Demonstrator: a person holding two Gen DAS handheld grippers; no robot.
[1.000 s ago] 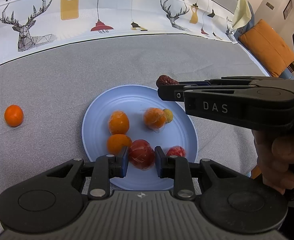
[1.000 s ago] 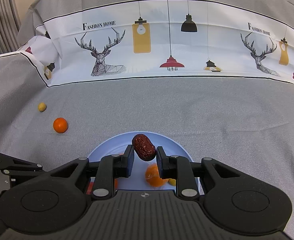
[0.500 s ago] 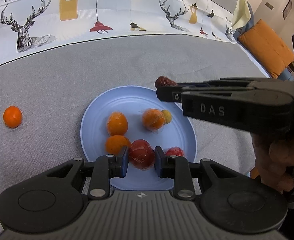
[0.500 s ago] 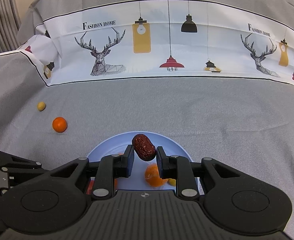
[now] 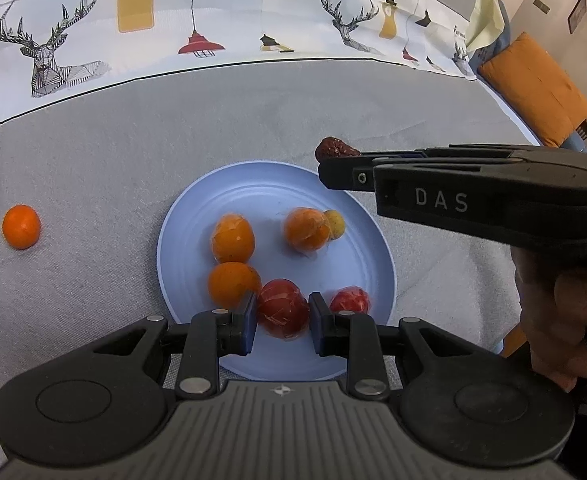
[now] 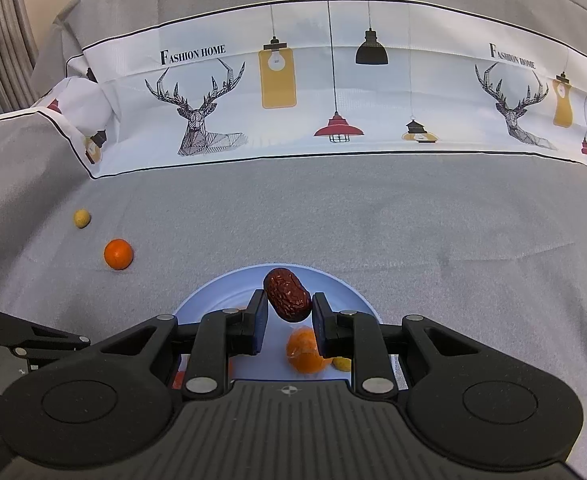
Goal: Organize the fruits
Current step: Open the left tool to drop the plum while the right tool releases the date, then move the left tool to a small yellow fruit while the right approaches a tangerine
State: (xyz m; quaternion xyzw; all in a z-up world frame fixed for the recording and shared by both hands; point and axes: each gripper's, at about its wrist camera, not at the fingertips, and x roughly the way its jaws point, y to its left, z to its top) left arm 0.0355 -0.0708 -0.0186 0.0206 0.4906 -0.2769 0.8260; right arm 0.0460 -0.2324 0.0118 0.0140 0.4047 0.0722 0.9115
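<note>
Left wrist view, and right up close the left gripper has its jaws closed on a red wrapped fruit, pads pressed on both flanks, down at the near edge of the blue plate. Just beside it on the right, a smaller red fruit sits on the plate; on the left, an orange touches the gripper's left finger. Further in, a second wrapped orange lies left of the plate's middle, and a third sits right of middle, touching a small yellow fruit. Over the plate's far right edge comes the right gripper, side on, a person's hand around its handle, and at its tip a dark red date pokes out. Switch to the right wrist view: the right gripper is clamped on that date, held tilted between the pads, above the far part of the plate, clear of the fruit beneath. Out on the grey cloth, well away to the plate's left, a loose orange lies alone, and a little beyond it a small yellow fruit. At the far edge, the white band with deer and lamps runs across.
</note>
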